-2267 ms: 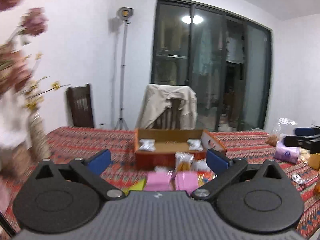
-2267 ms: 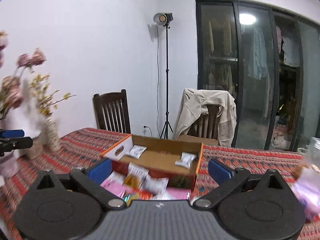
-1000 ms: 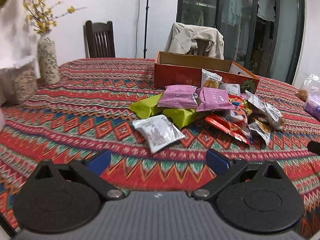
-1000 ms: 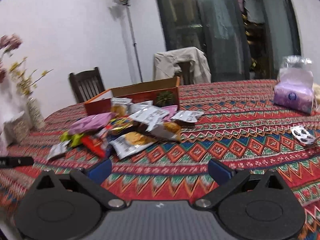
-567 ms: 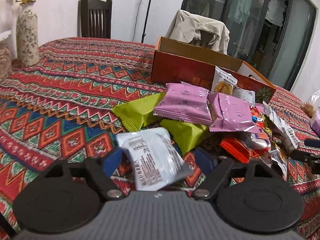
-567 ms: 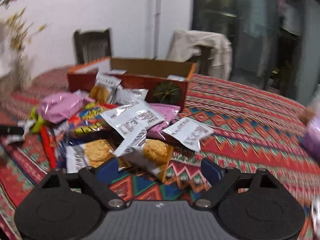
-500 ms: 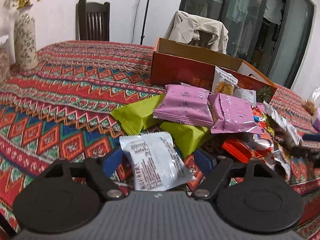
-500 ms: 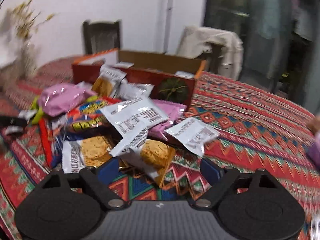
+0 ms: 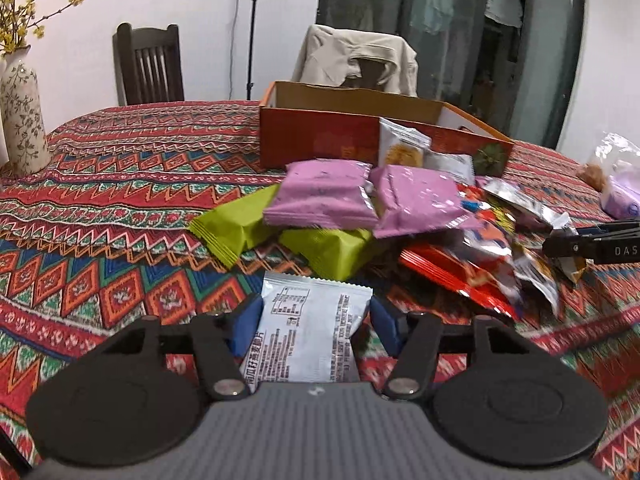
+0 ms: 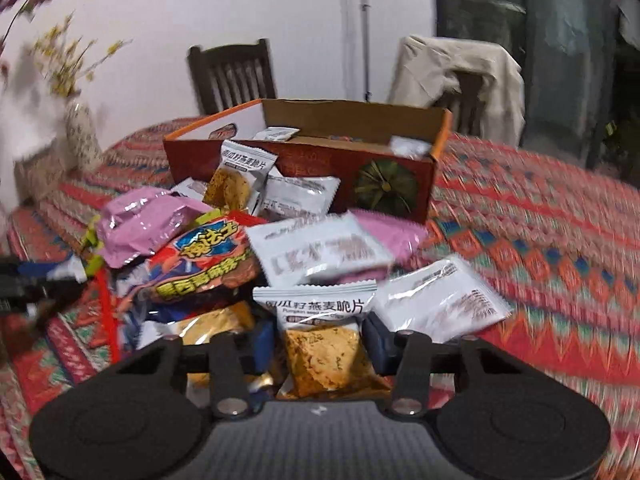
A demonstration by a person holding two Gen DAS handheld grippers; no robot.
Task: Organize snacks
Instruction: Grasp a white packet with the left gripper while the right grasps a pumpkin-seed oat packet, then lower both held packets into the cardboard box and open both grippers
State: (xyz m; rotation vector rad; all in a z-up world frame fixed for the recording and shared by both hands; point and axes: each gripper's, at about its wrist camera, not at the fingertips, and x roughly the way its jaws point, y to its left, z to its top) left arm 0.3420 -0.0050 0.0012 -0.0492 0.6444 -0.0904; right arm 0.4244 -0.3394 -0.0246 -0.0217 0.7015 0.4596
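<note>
A pile of snack packets lies on the patterned tablecloth before an open red cardboard box, which also shows in the right wrist view. My left gripper has closed on a white packet with its printed back up. My right gripper has closed on a white oat-crisp packet at the near edge of the pile. Pink packets, green packets and a red packet lie in the pile. A few small packets lie inside the box.
A flower vase stands at the far left of the table. A purple tissue pack lies at the far right. Two chairs stand behind the table, one draped with a jacket. The right gripper's tip reaches into the left wrist view.
Both grippers dropped from looking across the room to table level and advanced into the pile. Both jaws narrowed, the left around the white packet, the right around the oat-crisp packet.
</note>
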